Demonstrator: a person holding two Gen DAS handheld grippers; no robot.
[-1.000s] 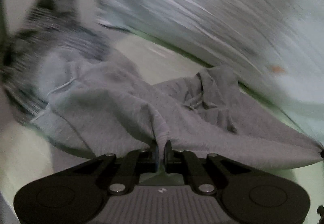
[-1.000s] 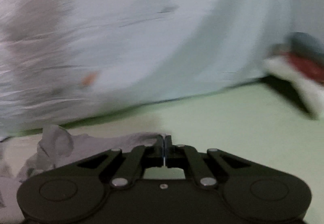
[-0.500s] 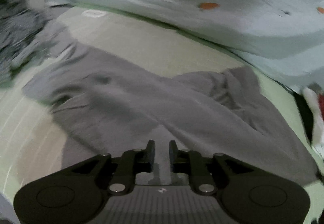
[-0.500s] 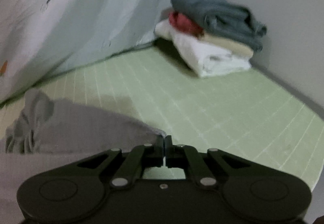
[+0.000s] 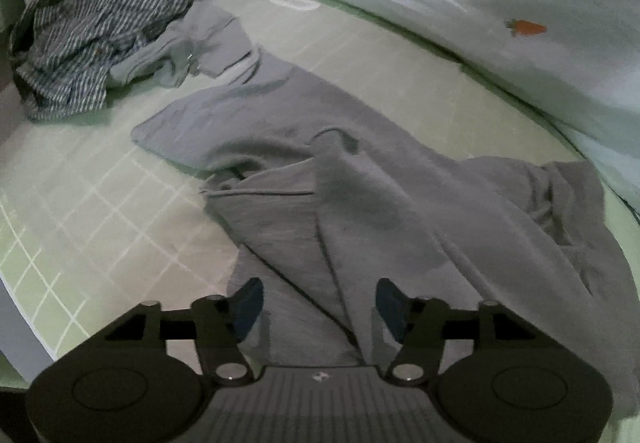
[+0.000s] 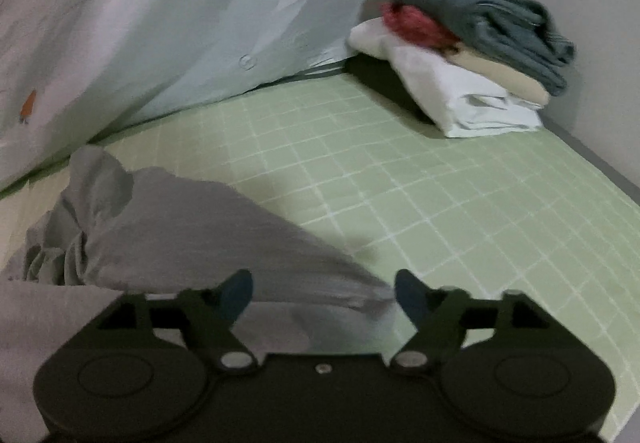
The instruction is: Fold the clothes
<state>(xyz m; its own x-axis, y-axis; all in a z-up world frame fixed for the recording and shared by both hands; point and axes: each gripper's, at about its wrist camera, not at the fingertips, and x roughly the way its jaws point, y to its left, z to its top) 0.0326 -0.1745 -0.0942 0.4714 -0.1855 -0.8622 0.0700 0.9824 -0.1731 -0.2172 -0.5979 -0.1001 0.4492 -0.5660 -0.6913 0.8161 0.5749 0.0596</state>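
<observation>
Our left gripper and right gripper both with jaws spread wide, empty, grey garment lying rumpled (not yet folded) on the green checked mat, folded stack well apart

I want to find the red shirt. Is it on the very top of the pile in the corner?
No, a dark grey-green garment lies on top of the folded pile; the red one sits just beneath it.

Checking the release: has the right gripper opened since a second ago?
Yes. The right gripper, shut on the grey garment then, now stands open above it, facing the folded stack.
</observation>
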